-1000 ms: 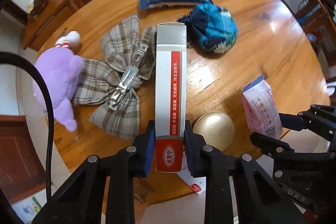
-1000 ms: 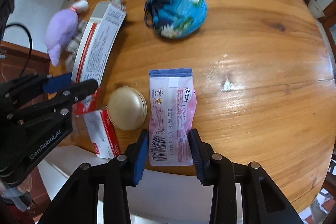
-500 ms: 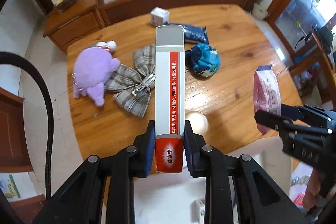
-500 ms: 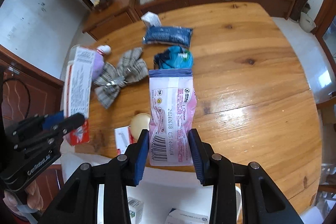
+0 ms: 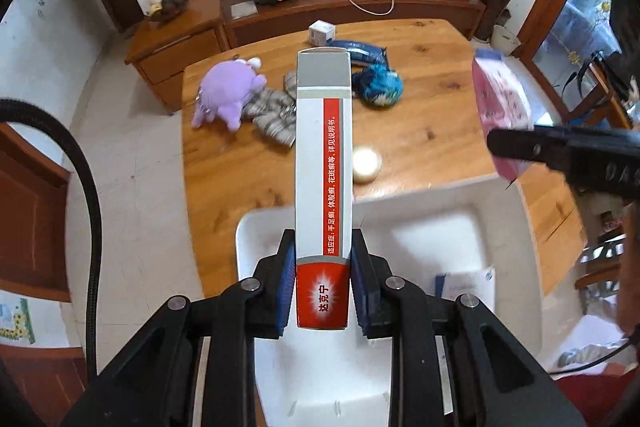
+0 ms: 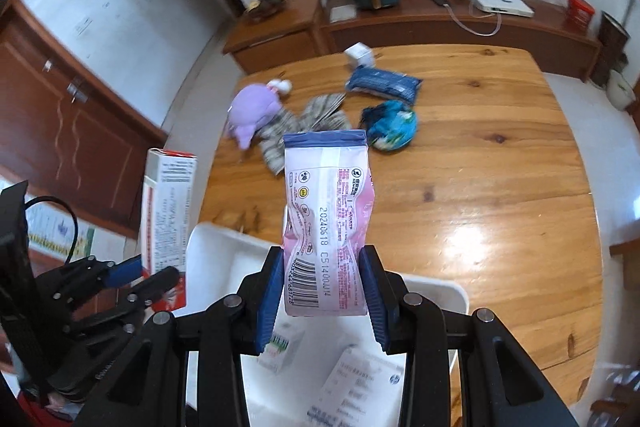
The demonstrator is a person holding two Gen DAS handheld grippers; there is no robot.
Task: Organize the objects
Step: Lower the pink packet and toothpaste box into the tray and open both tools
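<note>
My left gripper (image 5: 322,287) is shut on the red end of a long white and red box (image 5: 323,163), held high over a white bin (image 5: 420,251) at the table's near edge. The same box (image 6: 166,219) and the left gripper (image 6: 140,281) show at the left of the right wrist view. In my right gripper (image 6: 320,291), shut on its lower end, hangs a pink and white packet (image 6: 326,215), above the white bin (image 6: 224,255). That packet (image 5: 500,99) appears blurred at the right of the left wrist view.
On the wooden table (image 6: 500,167) lie a purple plush toy (image 6: 252,109), a plaid bow (image 6: 304,123), a blue-green cloth ball (image 6: 392,125), a dark blue packet (image 6: 382,83), a small white box (image 6: 359,55) and a gold round tin (image 5: 365,165). The bin holds white boxes (image 6: 362,383).
Both grippers have risen with their loads and drawn back from the table, which now looks far smaller. The white bin has come into view beneath them.
</note>
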